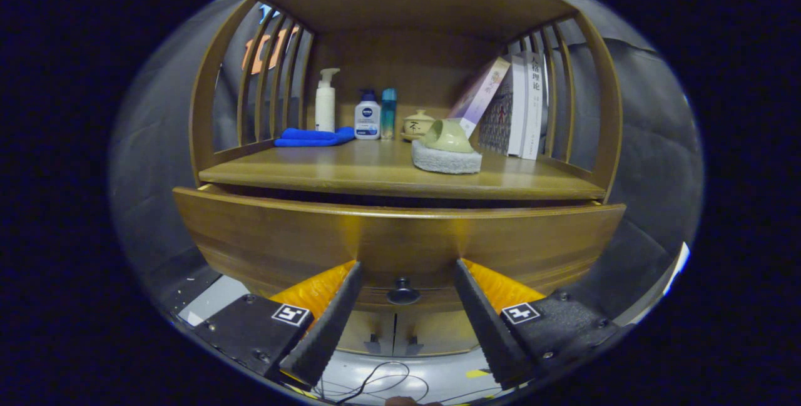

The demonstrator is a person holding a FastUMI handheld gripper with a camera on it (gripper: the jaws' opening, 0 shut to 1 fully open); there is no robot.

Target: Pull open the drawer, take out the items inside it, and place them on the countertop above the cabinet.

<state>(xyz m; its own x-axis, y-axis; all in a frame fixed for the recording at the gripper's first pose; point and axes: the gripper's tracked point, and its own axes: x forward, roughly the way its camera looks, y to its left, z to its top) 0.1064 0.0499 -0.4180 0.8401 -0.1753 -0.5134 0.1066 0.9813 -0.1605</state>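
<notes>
Below the countertop (pixel 350 174), the drawer (pixel 250 231) already stands a little way out, its knob (pixel 403 291) between the fingers of the wide-open, empty gripper (pixel 407 271), so further pulling and emptying its unseen contents seemingly remain.

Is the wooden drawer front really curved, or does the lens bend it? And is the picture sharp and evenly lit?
Gripper view: fisheye lens probably bows the brown wooden drawer front; focus sharp; shelf dim. Open gripper fingers flank the small dark round knob, without touching it.
</notes>
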